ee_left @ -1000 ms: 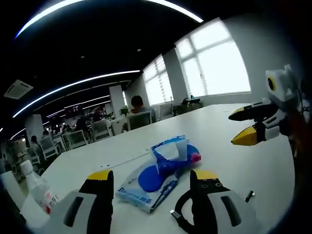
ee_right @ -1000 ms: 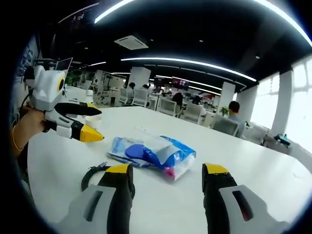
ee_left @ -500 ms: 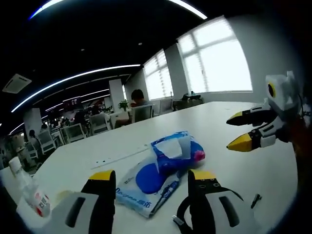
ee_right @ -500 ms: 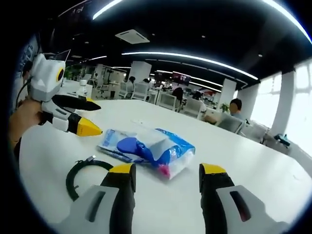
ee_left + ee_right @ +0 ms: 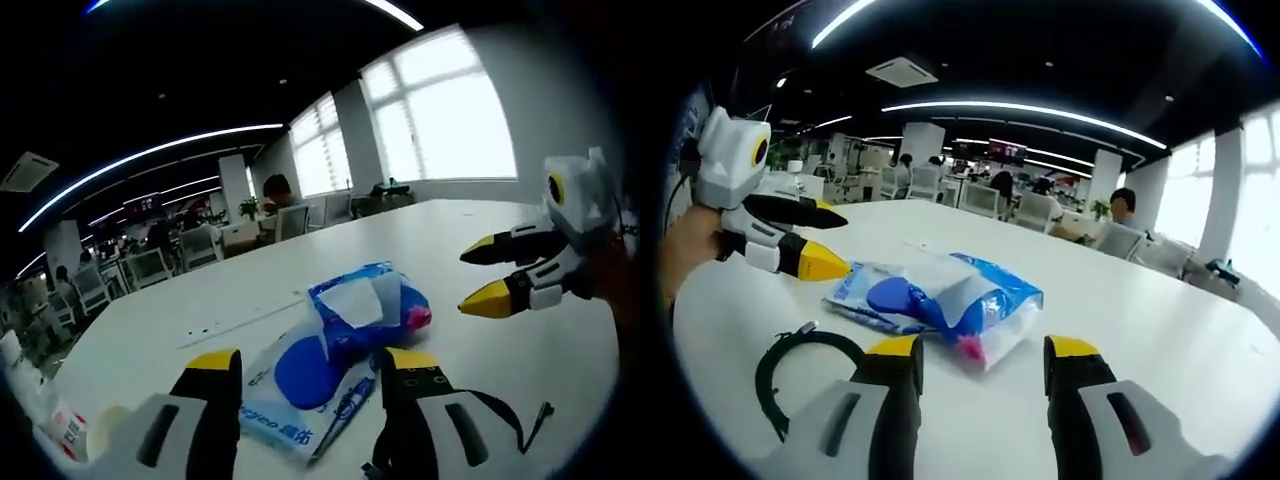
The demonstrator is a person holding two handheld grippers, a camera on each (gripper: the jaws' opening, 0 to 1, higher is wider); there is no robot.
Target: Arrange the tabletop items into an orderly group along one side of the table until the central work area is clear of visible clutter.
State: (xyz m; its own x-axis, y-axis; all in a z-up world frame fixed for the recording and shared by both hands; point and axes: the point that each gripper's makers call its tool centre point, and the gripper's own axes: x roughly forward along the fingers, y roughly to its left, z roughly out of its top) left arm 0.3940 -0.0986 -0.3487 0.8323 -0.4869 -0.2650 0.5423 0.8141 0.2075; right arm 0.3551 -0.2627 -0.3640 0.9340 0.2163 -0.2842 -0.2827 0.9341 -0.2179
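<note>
A blue and white pack of wipes (image 5: 340, 335) lies flat on the white table (image 5: 530, 345), just beyond my left gripper (image 5: 312, 362), which is open with the pack's near end between its yellow tips. A black strap loop (image 5: 500, 425) lies to the right of those jaws. My right gripper (image 5: 483, 272) comes in from the right, open, hovering above the table. In the right gripper view the pack (image 5: 940, 295) lies in front of my open right gripper (image 5: 982, 350), the strap loop (image 5: 790, 365) sits at lower left, and the left gripper (image 5: 835, 242) is open beside the pack.
A clear bottle with a red label (image 5: 62, 428) stands at the lower left of the left gripper view. A hand (image 5: 685, 250) holds the left gripper. Beyond the table's far edge are office desks, chairs and seated people (image 5: 1123, 215).
Both views have edged closer to the pack and lower. The strap loop shows more fully near both grippers' jaws. The bottle has slid toward the left rim. Both grippers stay open.
</note>
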